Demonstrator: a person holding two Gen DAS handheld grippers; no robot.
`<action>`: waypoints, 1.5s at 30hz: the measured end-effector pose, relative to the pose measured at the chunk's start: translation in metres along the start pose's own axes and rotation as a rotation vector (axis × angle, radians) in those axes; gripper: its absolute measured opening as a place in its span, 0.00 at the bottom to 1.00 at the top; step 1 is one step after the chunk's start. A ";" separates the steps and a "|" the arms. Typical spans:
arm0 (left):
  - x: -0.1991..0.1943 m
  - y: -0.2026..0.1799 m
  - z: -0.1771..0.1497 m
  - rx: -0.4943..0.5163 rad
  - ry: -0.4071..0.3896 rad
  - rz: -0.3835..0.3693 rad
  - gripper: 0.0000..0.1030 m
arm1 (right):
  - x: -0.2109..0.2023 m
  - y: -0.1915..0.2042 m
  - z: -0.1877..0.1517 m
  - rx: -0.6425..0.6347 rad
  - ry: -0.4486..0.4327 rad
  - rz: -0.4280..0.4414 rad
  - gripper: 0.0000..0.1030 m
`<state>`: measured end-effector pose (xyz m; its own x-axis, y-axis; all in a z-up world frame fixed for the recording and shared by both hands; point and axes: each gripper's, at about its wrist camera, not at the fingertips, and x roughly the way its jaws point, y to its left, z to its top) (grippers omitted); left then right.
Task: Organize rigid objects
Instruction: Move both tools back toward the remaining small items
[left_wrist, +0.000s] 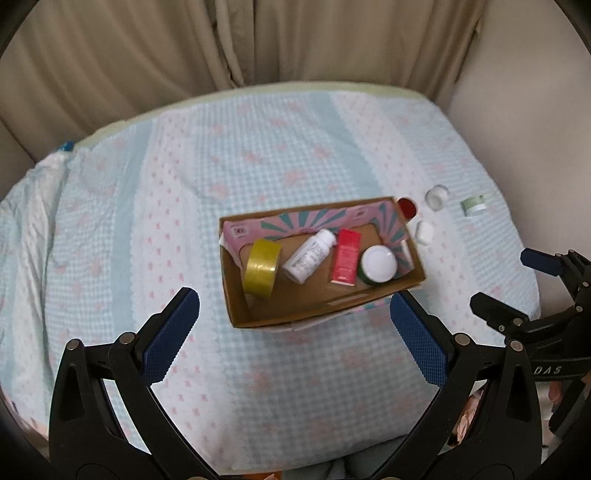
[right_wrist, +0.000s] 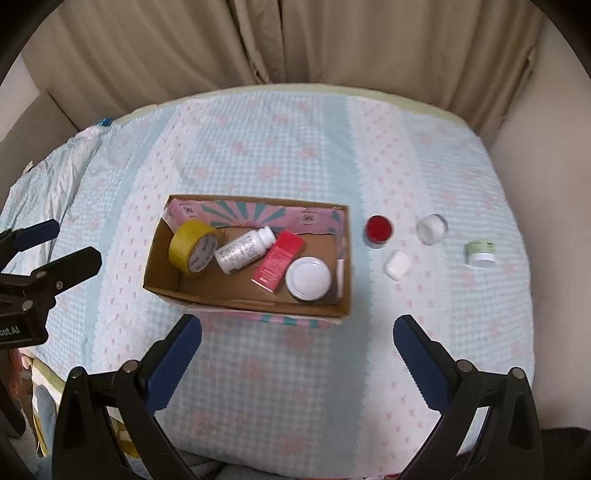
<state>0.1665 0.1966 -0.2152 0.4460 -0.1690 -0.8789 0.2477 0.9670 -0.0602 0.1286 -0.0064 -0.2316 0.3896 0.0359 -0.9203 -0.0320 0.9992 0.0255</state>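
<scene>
Both the left gripper (left_wrist: 295, 325) and the right gripper (right_wrist: 297, 354) hang above the bed with jaws wide apart and empty; the box (right_wrist: 162, 258) already holds a tape roll (right_wrist: 194, 247), a white bottle (right_wrist: 245, 251), a red carton (right_wrist: 279, 266) and a white-lidded jar (right_wrist: 308, 278). The likely next step is the red cap (right_wrist: 378, 229), just beside the box; the right gripper is best lowered straight over it, jaws straddling the rim; the white block (right_wrist: 398, 264), clear jar (right_wrist: 430, 228) and green pot (right_wrist: 480, 253) lie farther right. The labels are too blurred to read; the box wall half hides the red cap in the left view.
</scene>
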 end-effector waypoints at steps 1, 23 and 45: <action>-0.006 -0.003 -0.001 0.000 -0.012 -0.006 1.00 | -0.008 -0.004 -0.002 0.010 -0.002 -0.003 1.00; -0.033 -0.203 0.018 -0.047 -0.155 0.048 1.00 | -0.071 -0.209 -0.014 0.013 -0.131 -0.055 1.00; 0.126 -0.314 0.048 -0.133 0.033 0.031 1.00 | 0.051 -0.373 0.042 0.159 -0.013 0.030 1.00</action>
<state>0.1866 -0.1379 -0.2844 0.4228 -0.1343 -0.8962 0.1173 0.9888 -0.0928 0.1994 -0.3769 -0.2717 0.4030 0.0649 -0.9129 0.1018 0.9881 0.1151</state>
